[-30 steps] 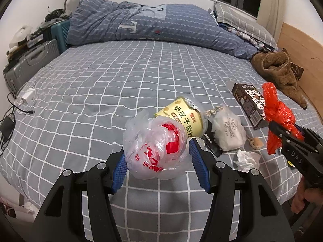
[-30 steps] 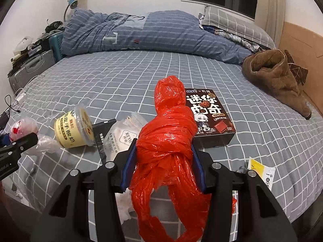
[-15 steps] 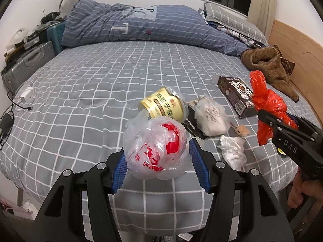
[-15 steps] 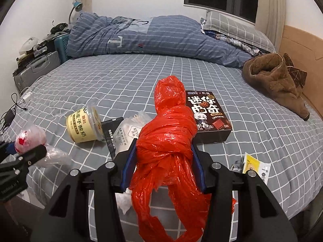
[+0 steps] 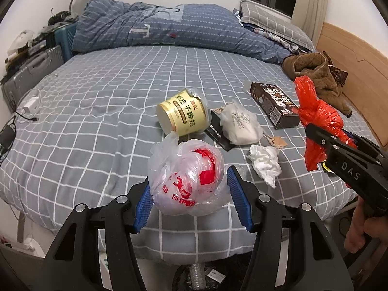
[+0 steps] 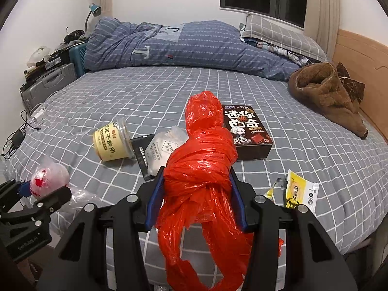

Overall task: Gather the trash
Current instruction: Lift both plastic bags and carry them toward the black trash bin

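Between the blue pads of the left gripper sits a balled clear plastic bag with red print, squeezed at its widest part so the slack film cannot slip out; it is carried off the sheet, near the foot edge of the bed. The right gripper likewise clamps a knotted red plastic bag around its knot, the firmest part, with the loose tail hanging below the pads. Both hands being full, the likely step is carrying these two to a bin, perhaps the dark opening with clutter glimpsed below the bed edge in the left view, though that is unclear. More trash lies in a cluster on the checked sheet beyond: a tipped yellow yogurt tub, a white pouch on a black packet just beside it, a crumpled tissue, a dark cookie box and, near the right gripper, a yellow wrapper.
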Demonstrator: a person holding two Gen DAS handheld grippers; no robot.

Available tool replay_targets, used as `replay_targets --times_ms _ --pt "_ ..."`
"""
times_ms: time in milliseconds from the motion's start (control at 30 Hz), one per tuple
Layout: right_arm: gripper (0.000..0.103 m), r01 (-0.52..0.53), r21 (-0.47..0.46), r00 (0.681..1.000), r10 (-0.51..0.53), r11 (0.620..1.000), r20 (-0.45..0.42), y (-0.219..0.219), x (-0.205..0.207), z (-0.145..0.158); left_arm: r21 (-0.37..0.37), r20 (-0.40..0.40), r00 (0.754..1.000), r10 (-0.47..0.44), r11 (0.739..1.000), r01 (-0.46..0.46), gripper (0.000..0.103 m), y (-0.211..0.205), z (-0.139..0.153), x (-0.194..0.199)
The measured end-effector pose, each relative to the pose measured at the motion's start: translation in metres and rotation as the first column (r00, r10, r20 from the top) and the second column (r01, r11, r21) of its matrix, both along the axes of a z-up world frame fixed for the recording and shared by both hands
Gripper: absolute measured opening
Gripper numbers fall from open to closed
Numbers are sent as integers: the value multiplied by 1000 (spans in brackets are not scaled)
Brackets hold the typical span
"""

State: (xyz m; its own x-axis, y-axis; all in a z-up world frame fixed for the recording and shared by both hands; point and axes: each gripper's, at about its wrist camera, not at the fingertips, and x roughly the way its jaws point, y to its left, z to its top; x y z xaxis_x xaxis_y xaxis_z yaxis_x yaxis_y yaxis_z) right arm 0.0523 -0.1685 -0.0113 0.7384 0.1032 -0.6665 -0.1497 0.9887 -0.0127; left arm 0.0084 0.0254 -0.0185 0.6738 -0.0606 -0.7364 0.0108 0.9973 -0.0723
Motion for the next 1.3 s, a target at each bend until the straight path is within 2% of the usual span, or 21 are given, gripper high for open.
replay_targets --times_ms 633,1300 --pt "47 -11 6 1000 11 1000 -29 4 -51 -5 -27 -31 1000 -4 1000 3 57 -5 -7 -40" --pt "47 -10 20 996 12 1000 -83 3 -98 -18 -17 -86 996 -15 1000 13 57 -14 -26 -77"
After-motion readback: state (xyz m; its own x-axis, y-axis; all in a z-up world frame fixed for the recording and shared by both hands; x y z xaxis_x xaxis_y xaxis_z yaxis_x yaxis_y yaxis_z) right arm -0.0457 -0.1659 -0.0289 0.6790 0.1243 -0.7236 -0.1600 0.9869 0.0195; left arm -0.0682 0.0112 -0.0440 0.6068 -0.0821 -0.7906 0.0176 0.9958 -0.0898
